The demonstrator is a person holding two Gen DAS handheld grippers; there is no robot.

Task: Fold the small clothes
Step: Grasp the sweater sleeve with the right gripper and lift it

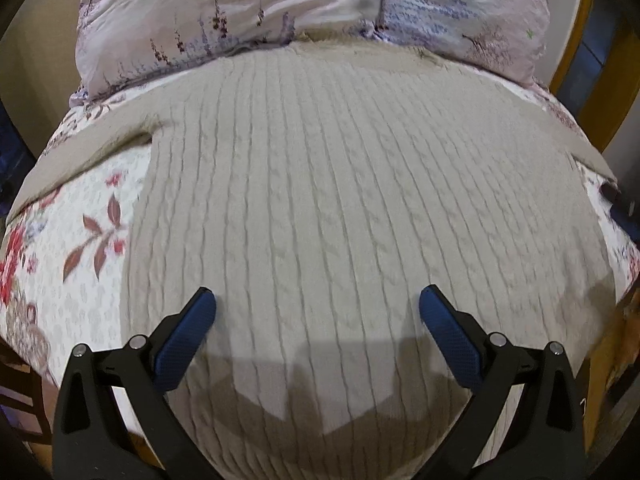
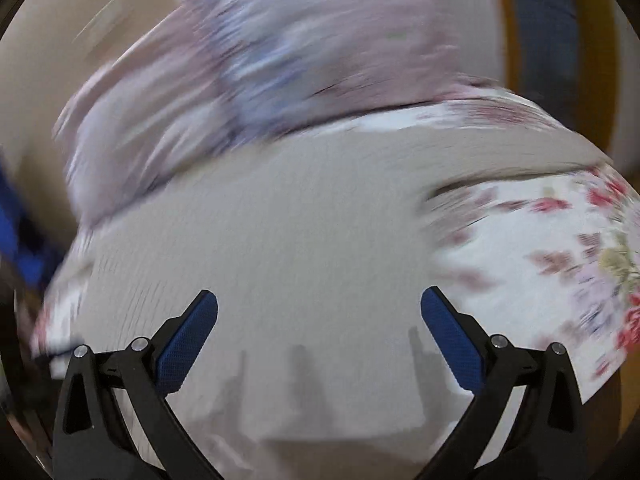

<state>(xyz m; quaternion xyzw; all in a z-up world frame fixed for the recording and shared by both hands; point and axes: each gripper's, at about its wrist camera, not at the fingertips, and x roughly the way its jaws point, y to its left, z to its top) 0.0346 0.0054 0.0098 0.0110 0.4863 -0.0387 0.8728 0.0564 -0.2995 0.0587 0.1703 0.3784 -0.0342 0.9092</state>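
Between the blue-padded fingers of the left gripper (image 1: pixel 318 300), spread wide and grasping nothing, lies a cream cable-knit sweater (image 1: pixel 340 184). The right gripper (image 2: pixel 319 302) likewise stands spread and released above the same garment (image 2: pixel 280 240); that view is heavily blurred. The sweater lies flat, front upward, on a white floral-print bedspread (image 1: pixel 80 240), one sleeve extending toward the left edge. Beyond its collar rests a pale pink pillow with lavender sprig print (image 1: pixel 240 12), its lower edge touching the knit. Gripper shadows fall across the hem.
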